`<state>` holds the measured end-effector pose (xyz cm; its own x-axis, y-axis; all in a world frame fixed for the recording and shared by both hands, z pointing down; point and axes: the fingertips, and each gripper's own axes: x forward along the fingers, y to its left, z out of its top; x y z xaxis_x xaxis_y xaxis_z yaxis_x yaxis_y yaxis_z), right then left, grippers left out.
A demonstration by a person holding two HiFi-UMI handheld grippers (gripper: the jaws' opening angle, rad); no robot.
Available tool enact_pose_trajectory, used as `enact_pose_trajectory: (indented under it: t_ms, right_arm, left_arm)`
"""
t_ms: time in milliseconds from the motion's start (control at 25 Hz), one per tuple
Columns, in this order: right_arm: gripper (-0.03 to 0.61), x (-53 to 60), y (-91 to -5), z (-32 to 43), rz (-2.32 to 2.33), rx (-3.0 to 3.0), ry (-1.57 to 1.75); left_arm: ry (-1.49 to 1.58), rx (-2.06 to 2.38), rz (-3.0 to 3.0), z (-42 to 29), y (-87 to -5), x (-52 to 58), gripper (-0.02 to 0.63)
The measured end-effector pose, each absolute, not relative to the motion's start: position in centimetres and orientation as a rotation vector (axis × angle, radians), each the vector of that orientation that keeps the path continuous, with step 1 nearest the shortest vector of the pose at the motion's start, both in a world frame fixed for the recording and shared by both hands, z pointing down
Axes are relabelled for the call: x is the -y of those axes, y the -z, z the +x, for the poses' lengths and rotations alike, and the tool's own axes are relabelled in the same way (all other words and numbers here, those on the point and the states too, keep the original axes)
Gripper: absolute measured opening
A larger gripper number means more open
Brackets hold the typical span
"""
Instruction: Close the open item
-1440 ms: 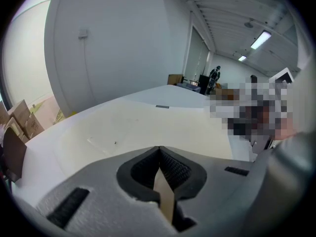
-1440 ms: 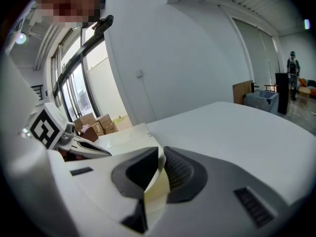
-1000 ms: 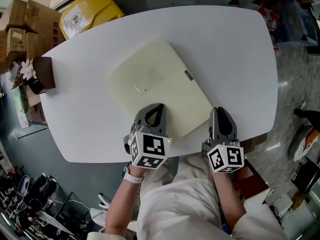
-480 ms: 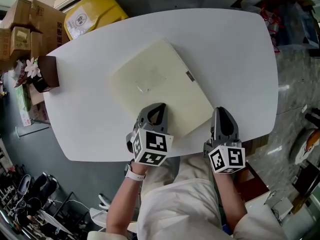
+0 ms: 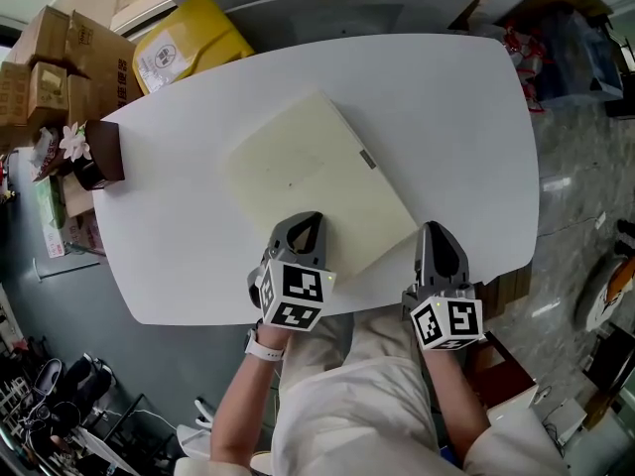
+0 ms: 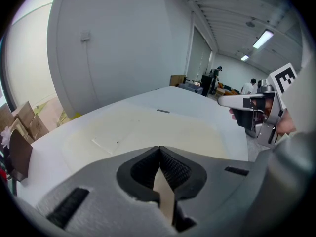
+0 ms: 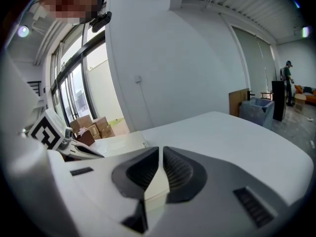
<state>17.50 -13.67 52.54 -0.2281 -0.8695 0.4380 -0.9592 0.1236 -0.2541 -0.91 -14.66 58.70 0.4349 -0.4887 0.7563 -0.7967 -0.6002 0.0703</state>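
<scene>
1. White bench point(image 5: 456, 117) fills your head view, with cardboard boxes point(image 5: 45, 62) and a yellow bag point(image 5: 184, 38) on the floor beyond it.
2. Your cream case point(image 5: 308, 172) lies flat near the bench's middle, turned at an angle, with its lid down.
3. Your left gripper point(image 5: 302, 224) sits over the case's near edge. Its fingers meet at the tips with nothing between them.
4. Your right gripper point(image 5: 440, 234) hangs just beside the case's near right corner. Its fingers have just been closing and now stand a slit apart, holding nothing.
</scene>
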Motion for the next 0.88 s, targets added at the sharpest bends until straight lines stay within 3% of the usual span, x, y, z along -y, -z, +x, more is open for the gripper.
enact_pose_trajectory:
  t_ms: [400, 880]
  right_arm:
    - [0.029, 12.5, -49.1, 18.3, 1.844, 2.242, -0.663]
    - [0.015, 10.6, -42.4, 17.0, 1.744, 2.363, -0.448]
  left_arm:
    - [-0.972, 1.150, 2.281, -1.9, -55.8, 13.1, 0.026]
    - [-0.735, 1.353, 2.346, -3.0, -45.8, 10.9, 0.026]
